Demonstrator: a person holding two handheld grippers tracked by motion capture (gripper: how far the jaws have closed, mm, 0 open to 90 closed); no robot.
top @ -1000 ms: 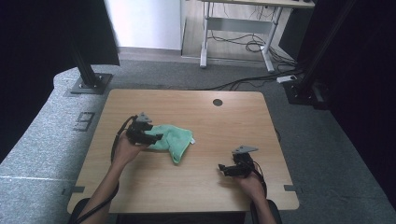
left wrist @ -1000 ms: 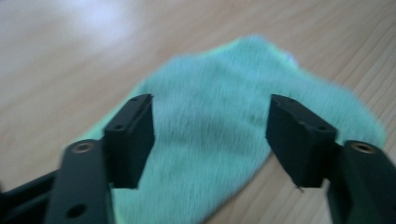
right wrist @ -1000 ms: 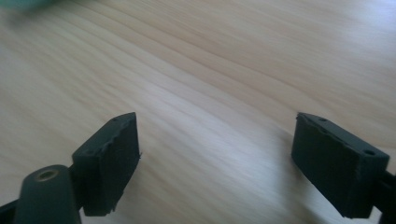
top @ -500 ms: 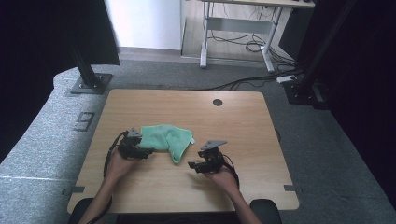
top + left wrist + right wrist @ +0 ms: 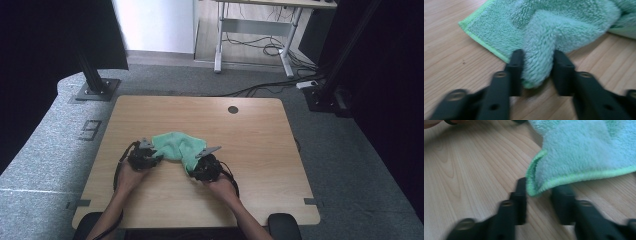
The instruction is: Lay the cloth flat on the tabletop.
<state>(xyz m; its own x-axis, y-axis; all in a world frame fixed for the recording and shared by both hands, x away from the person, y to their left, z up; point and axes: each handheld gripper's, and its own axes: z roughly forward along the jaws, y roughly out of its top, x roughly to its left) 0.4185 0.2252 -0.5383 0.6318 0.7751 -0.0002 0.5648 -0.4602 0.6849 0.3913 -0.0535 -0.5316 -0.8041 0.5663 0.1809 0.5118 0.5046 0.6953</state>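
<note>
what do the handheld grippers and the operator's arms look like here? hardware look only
Both grippers, left gripper and right gripper, are compact black units, each with a grey three-cornered plate on top and a black cable looping back along the table. The gripper views show two flat, matte black jaws with round screw heads. The forearms are bare, with no sleeves visible. No markings are legible.

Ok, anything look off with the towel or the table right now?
Nothing damaged or spilled. The green towel lies rumpled on the wooden table, one fold bunched between the left gripper jaws and a hemmed corner curled up at the right gripper.
</note>
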